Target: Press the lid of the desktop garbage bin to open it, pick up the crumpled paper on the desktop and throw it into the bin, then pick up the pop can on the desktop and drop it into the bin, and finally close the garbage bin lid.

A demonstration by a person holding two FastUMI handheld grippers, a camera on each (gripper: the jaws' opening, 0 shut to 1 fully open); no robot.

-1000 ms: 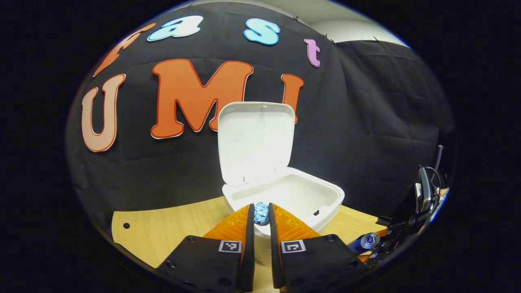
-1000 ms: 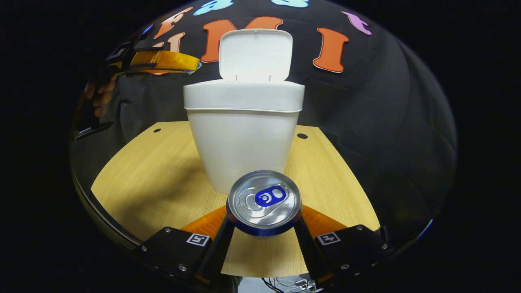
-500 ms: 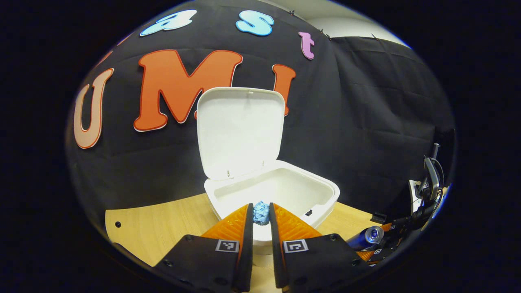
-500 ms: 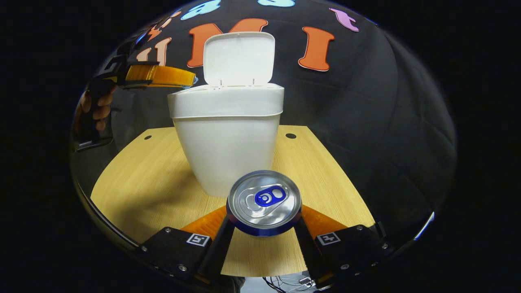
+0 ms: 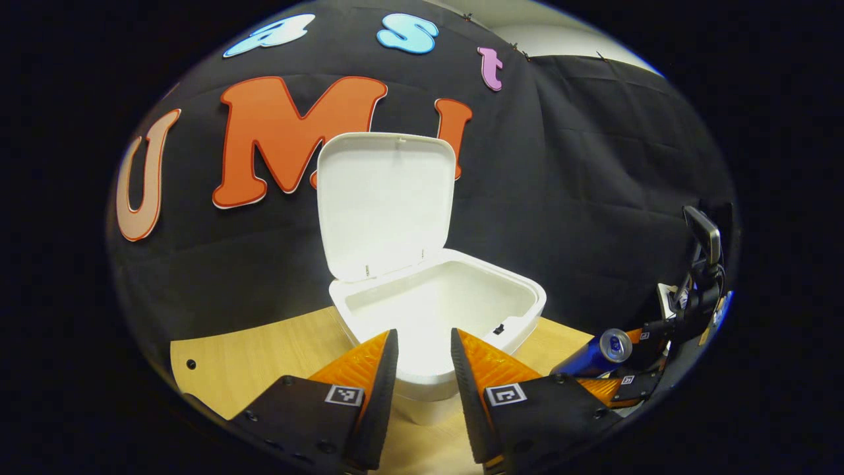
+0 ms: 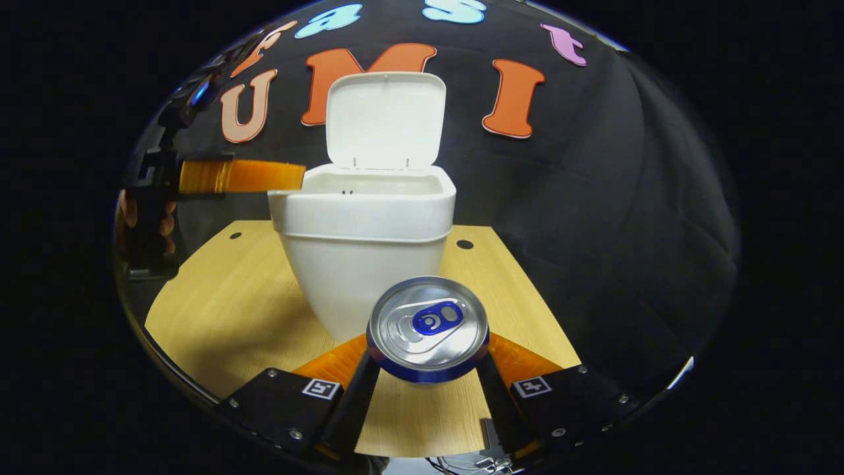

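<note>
the white garbage bin (image 5: pixel 461 310) stands on the wooden worktop (image 6: pixel 217 297) with its lid (image 5: pixel 386 201) tipped upright at the far edge. its inside looks bare white from here, though the bottom is hidden, so i cannot tell where the crumpled paper lies. the left tongs (image 5: pixel 422 349) hang spread and empty over the bin's near rim. the right tongs (image 6: pixel 427 359) clamp the pop can (image 6: pixel 428 328), held above the worktop on the bin's near side.

Light wood-grain bench (image 6: pixel 217 297) spreads out below, rounded at its far corners, with a small dark hole (image 6: pixel 465 244) near one far corner and another hole (image 6: pixel 235 235) near the other. Behind it hangs the black cloth wall (image 5: pixel 593 198), creased and draped, pale ceiling (image 5: pixel 560 36) above.
</note>
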